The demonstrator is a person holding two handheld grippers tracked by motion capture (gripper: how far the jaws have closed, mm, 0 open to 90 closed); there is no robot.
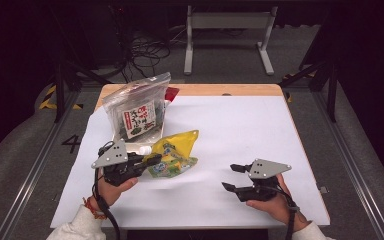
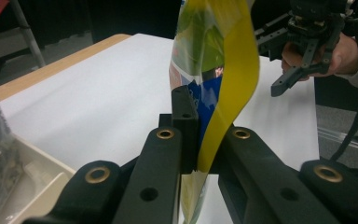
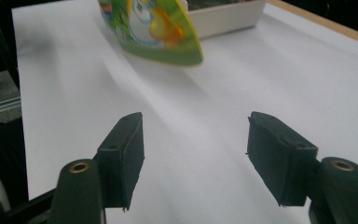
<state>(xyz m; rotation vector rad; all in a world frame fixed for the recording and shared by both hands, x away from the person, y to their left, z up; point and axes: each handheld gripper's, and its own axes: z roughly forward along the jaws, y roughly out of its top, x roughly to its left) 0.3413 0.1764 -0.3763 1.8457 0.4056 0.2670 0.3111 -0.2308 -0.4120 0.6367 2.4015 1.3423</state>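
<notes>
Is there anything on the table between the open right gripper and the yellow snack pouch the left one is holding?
Nothing visible. Bare white table lies between the right gripper, its jaws open, and the yellow snack pouch, which is clamped by the left gripper. The clear bag stands behind the pouch, out of that path.

Lab test bay | my white-covered table [image 1: 240, 125] on grey floor | cables [image 1: 145, 52], metal frame rails [image 1: 35, 165], dark surroundings
</notes>
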